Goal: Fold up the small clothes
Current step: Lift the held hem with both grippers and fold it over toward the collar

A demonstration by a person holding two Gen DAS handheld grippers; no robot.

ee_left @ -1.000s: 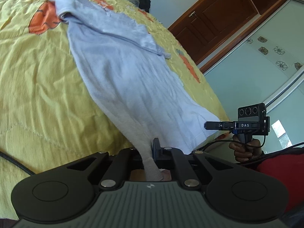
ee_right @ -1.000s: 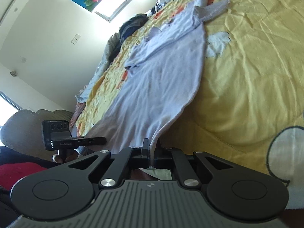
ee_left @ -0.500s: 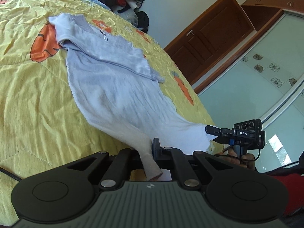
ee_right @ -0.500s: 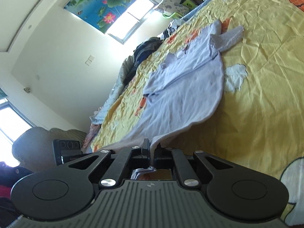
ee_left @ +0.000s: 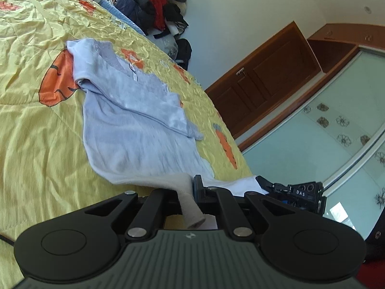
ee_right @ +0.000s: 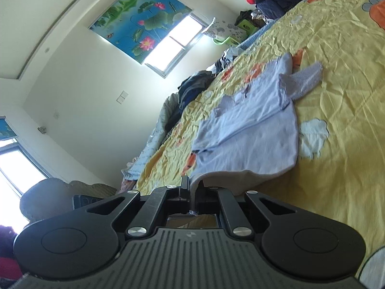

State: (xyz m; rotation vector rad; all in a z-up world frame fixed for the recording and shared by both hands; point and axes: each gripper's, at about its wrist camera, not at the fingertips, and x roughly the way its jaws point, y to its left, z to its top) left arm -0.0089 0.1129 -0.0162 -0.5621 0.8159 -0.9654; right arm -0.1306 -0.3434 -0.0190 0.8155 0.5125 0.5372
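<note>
On the yellow bed [ee_left: 36,149] we see a pale blue top [ee_left: 134,130] spread flat, hem lifted. Left gripper [ee_left: 191,192] jaws pinch one hem corner; right gripper [ee_right: 192,190] jaws pinch the other.

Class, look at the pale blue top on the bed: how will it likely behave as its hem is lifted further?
The top is probably floppy: it sags between the left gripper and right gripper, both shut on its hem. It looks light. Its folded-in sleeve may slide off.
</note>
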